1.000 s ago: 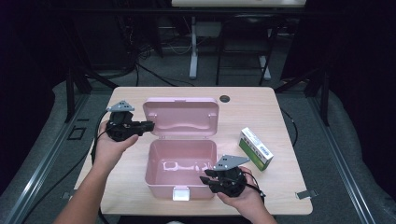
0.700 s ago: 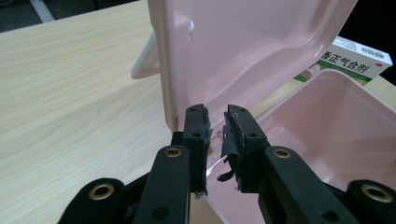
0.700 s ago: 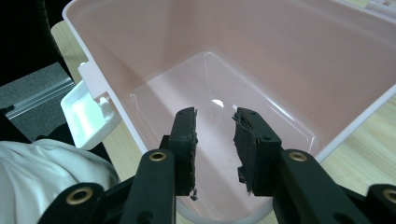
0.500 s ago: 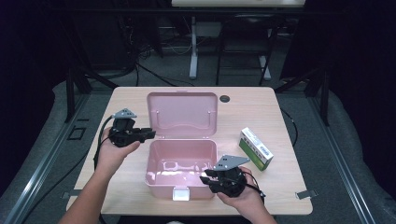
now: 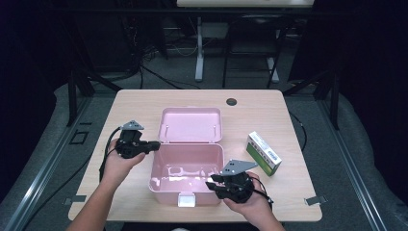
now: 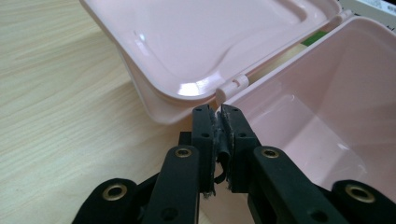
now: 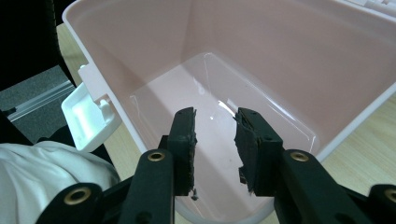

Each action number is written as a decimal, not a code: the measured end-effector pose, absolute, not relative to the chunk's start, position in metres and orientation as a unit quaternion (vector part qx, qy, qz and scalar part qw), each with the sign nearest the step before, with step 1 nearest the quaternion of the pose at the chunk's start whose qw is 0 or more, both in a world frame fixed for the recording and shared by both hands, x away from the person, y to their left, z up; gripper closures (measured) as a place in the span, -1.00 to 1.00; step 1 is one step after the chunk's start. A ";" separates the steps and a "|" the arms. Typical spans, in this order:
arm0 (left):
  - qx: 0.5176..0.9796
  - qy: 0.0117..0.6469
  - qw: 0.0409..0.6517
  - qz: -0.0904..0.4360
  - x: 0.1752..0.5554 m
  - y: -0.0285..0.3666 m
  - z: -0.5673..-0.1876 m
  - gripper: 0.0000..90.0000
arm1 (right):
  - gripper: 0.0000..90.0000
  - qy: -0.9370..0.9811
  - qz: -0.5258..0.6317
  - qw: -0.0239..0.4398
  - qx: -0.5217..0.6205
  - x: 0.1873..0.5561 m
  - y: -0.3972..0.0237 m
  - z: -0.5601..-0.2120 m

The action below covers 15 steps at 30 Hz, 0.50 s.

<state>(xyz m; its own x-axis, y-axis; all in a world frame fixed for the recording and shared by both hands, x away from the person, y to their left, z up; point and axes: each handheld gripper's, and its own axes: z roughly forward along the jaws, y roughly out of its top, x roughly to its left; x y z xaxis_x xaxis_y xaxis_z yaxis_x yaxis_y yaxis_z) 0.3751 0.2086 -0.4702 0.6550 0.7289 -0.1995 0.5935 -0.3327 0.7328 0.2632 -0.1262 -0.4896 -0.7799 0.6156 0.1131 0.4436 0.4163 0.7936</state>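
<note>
Pink plastic box (image 5: 186,169): light, stiff, slick, so grab its rim. Left claw (image 6: 217,122) is pinched together beside its hinge, right claw (image 7: 215,132) gapes apart over its near wall.

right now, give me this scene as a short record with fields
box: pink box open on the table, nothing inside
lid: lid tipped back behind the box
left gripper: left gripper jaws have just been closing, nearly together, nothing between them, beside the hinge
right gripper: right gripper jaws apart over the box's near edge, nothing between them
other: green and white carton right of the box
</note>
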 end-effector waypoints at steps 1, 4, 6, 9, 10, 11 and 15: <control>0.810 0.407 0.413 0.082 0.375 0.209 -0.471 0.88 | 0.50 0.836 0.437 0.099 0.317 0.263 -0.126 -0.490; 0.809 0.408 0.415 0.080 0.375 0.210 -0.471 0.89 | 0.50 0.836 0.437 0.098 0.317 0.263 -0.126 -0.490; 0.808 0.409 0.416 0.082 0.375 0.210 -0.472 0.89 | 0.50 0.836 0.437 0.098 0.317 0.263 -0.126 -0.489; 0.807 0.406 0.422 0.080 0.375 0.211 -0.473 0.89 | 0.50 0.836 0.437 0.097 0.317 0.263 -0.126 -0.489; 0.806 0.406 0.422 0.080 0.375 0.211 -0.473 0.90 | 0.49 0.837 0.436 0.095 0.317 0.263 -0.126 -0.489; 0.806 0.406 0.422 0.081 0.375 0.211 -0.473 0.90 | 0.49 0.836 0.436 0.095 0.319 0.263 -0.126 -0.489; 0.805 0.405 0.424 0.083 0.375 0.210 -0.473 0.90 | 0.49 0.835 0.436 0.095 0.321 0.263 -0.126 -0.489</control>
